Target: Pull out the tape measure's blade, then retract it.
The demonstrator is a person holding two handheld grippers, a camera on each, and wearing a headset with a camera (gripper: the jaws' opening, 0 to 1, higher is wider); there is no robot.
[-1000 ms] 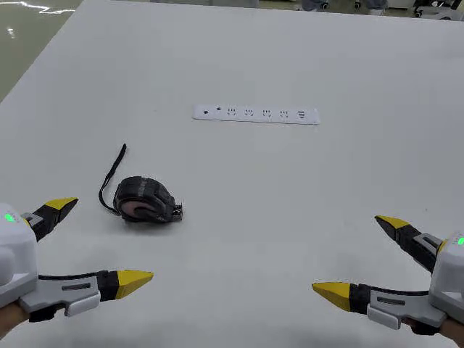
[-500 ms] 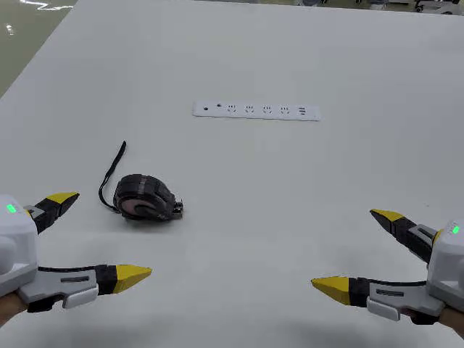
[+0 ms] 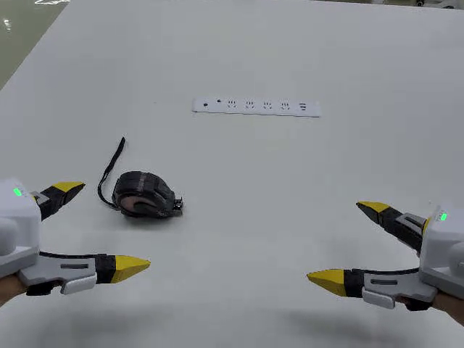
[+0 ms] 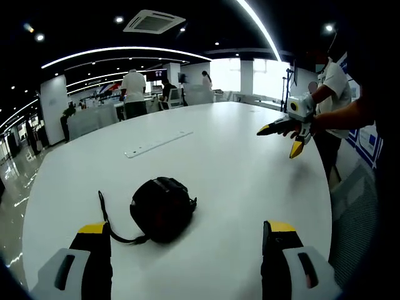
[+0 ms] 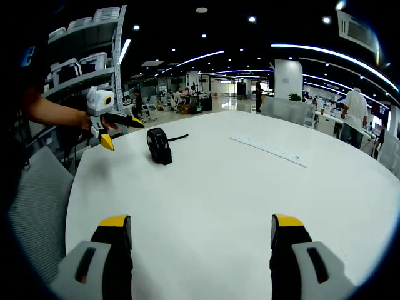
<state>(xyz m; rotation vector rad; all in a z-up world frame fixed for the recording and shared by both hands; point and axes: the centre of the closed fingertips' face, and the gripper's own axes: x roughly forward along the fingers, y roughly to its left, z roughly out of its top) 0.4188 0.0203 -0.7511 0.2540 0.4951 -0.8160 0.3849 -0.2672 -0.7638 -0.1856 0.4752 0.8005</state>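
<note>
Jaws of both grippers stand wide apart with nothing between them: the left gripper (image 3: 107,225) at the lower left of the head view, the right gripper (image 3: 341,241) at the lower right. The black tape measure (image 3: 145,196) lies on the white table (image 3: 290,188) left of centre, just above the left gripper, its strap (image 3: 110,170) trailing toward the upper left. A white power strip (image 3: 255,106) lies above centre.

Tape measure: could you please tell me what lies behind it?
Behind the tape measure trails its black strap; farther back lies a white power strip. The tape measure's underside is hidden.
</note>
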